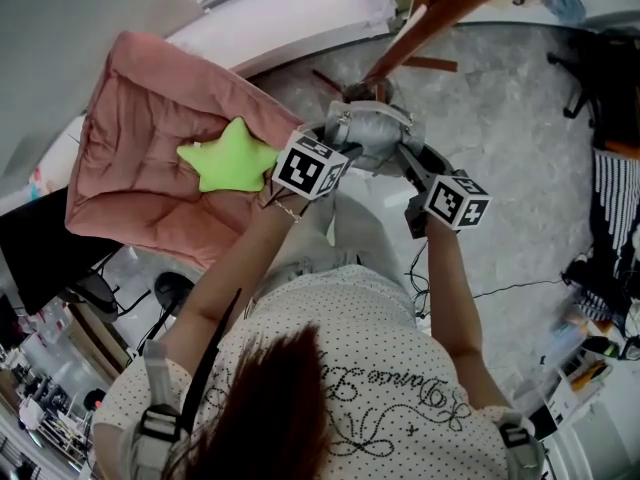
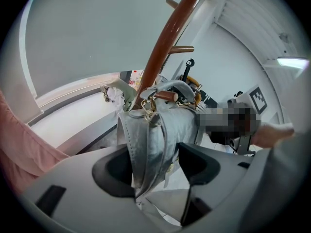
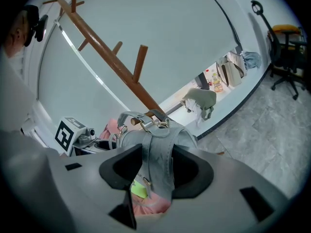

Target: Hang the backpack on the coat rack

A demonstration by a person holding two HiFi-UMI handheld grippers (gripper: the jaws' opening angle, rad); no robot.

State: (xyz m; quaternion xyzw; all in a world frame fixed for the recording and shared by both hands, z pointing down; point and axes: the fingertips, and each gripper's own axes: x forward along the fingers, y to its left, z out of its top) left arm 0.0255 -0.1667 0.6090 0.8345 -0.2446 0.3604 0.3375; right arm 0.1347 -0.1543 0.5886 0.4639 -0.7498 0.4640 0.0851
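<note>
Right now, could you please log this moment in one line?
left tongs: shut on backpack strap | right tongs: shut on second strap | top handle: looped over coat rack peg | grey backpack: not released

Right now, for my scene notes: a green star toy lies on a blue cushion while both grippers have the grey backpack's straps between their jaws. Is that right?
No: the cushion is pink, not blue, as the head view shows. The green star toy lies on it, and the left gripper and right gripper each have a backpack strap between the jaws.
</note>
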